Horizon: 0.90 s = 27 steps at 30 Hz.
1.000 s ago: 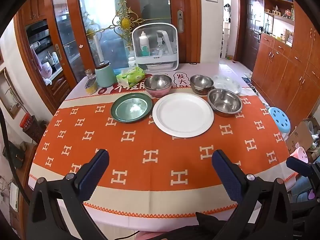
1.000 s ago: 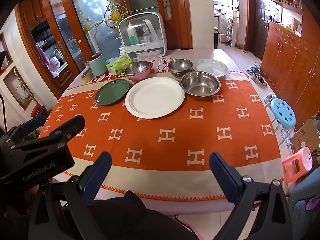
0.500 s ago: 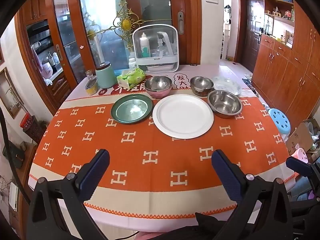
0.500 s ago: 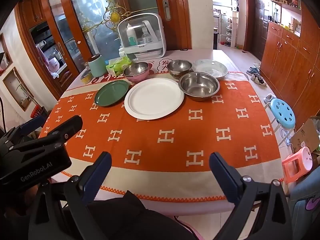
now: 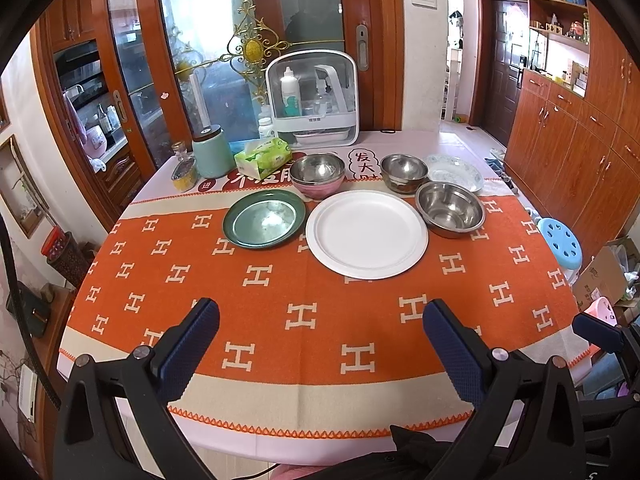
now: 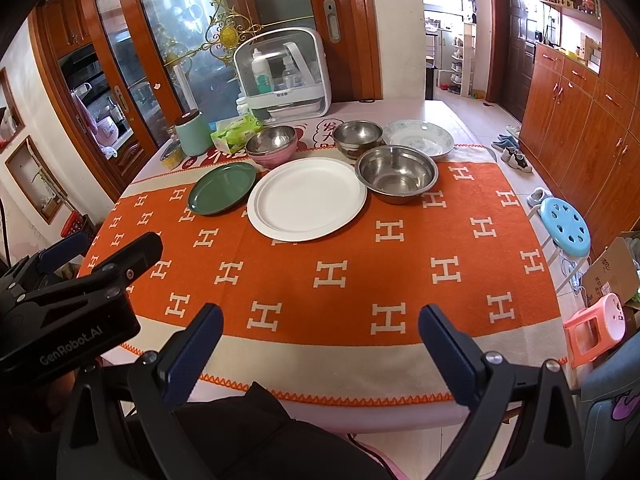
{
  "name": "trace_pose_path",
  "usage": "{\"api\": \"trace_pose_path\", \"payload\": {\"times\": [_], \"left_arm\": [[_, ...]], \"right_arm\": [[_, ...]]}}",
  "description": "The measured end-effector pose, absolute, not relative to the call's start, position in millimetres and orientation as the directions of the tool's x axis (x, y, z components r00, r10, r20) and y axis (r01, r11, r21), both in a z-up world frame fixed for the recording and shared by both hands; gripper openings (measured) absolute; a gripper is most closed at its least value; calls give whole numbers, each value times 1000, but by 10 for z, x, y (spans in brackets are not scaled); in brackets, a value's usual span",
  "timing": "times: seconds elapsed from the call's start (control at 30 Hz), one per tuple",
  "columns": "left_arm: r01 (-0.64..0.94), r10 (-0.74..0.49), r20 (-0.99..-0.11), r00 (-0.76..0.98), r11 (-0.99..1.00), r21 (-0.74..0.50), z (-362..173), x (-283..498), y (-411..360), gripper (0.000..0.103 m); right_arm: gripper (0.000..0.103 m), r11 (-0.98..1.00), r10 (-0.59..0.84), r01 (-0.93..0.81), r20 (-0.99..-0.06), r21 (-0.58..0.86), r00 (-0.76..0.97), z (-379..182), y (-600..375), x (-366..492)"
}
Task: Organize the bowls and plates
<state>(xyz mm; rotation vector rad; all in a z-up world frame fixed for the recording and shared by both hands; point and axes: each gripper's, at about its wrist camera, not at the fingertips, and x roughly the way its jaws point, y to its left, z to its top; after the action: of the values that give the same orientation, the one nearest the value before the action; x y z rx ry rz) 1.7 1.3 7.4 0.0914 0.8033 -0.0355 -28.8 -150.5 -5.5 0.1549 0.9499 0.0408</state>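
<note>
On the orange cloth lie a green plate [image 5: 264, 224] [image 6: 223, 187], a large white plate [image 5: 367, 233] [image 6: 307, 198] and a wide steel bowl [image 5: 450, 208] [image 6: 397, 173]. Behind them stand a steel bowl nested in a pink bowl [image 5: 317, 175] [image 6: 273, 145], a small steel bowl [image 5: 404, 172] [image 6: 357, 137] and a patterned white dish [image 5: 454, 171] [image 6: 419, 138]. My left gripper [image 5: 320, 320] is open over the table's near edge, holding nothing. My right gripper [image 6: 322, 326] is open and holds nothing too, well short of the dishes. The left gripper body [image 6: 68, 304] shows at the left of the right wrist view.
At the table's back stand a white storage case with bottles [image 5: 312, 100], a green tissue box [image 5: 263, 157], a mint canister [image 5: 208, 152] and a small tin [image 5: 184, 172]. A blue stool [image 6: 565, 232] and pink stool [image 6: 596, 328] stand right of the table.
Both views have barely shifted; the dishes sit slightly lower in the left wrist view. Both grippers stay open and nothing on the table has moved.
</note>
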Motion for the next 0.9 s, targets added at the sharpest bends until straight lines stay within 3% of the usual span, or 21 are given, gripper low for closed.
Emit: {"api": "trace_pose_path", "payload": {"times": [0.9], "left_arm": [[57,13,-718,696,996,73,159,47,147,101]], "right_arm": [[99,988,100,38,-802,151,589,-56,-1627,-275]]}}
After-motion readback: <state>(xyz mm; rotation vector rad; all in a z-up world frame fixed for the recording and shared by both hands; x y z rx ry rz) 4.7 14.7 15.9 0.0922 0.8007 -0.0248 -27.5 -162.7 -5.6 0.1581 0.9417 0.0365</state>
